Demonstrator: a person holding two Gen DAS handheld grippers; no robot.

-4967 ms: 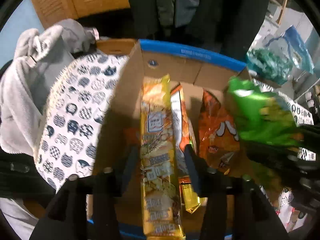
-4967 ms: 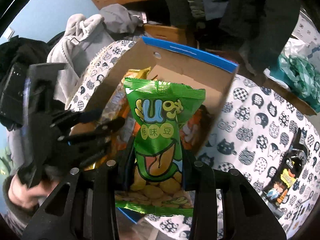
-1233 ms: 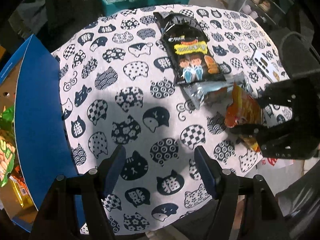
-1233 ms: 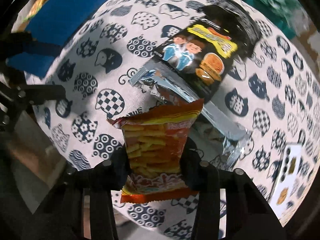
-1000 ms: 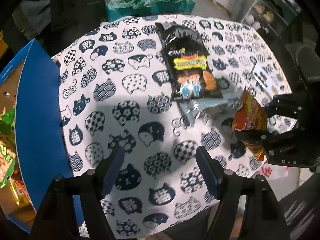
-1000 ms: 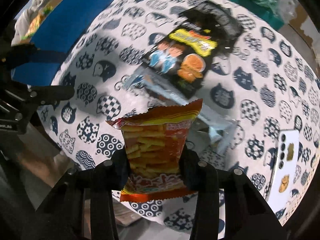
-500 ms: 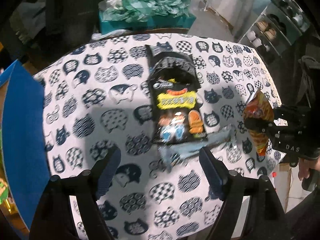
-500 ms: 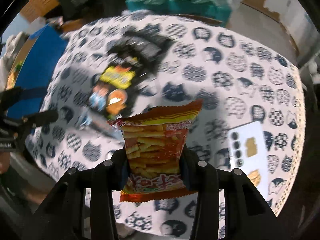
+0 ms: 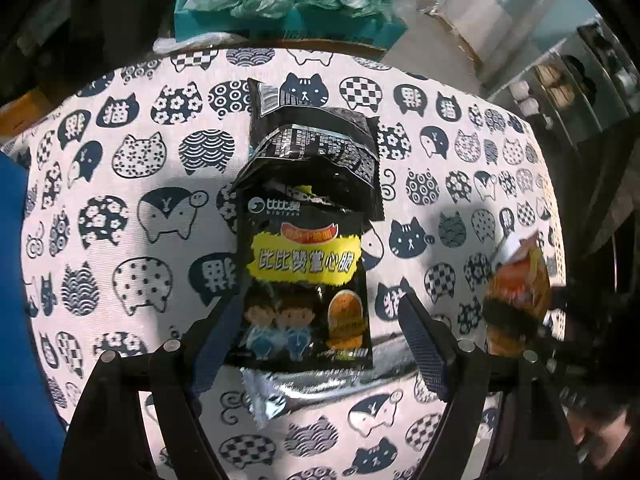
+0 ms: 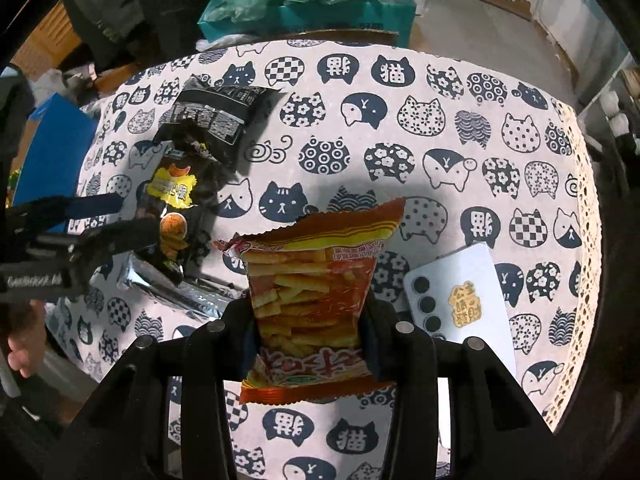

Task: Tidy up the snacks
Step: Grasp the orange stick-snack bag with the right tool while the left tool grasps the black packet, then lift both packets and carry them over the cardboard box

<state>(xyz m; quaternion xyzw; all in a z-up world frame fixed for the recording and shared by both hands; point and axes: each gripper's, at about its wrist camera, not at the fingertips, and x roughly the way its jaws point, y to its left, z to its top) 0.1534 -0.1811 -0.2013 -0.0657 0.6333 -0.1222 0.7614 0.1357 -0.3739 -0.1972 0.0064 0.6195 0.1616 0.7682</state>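
A black snack bag (image 9: 304,264) with a yellow label lies on the cat-print tablecloth (image 9: 132,208), on top of a silver packet (image 9: 320,388). A second black bag (image 9: 312,148) lies crumpled just behind it. My left gripper (image 9: 316,340) hovers open over the labelled bag's near end, one finger on either side. My right gripper (image 10: 308,336) is shut on an orange-red bag of snack sticks (image 10: 316,292), held upright above the cloth. In the right wrist view the left gripper (image 10: 100,224) shows at the left, over the black bag (image 10: 176,204).
A blue box flap (image 9: 16,280) borders the table's left side. A white phone-like slab (image 10: 460,296) lies on the cloth at the right. A teal box (image 10: 308,16) stuffed with green plastic stands beyond the far edge. A person's hand (image 10: 24,344) holds the left gripper.
My left gripper has moved away from the blue box to above the black bag, with its jaws slightly wider. The right gripper has swung across the table and rolled, still holding the orange bag.
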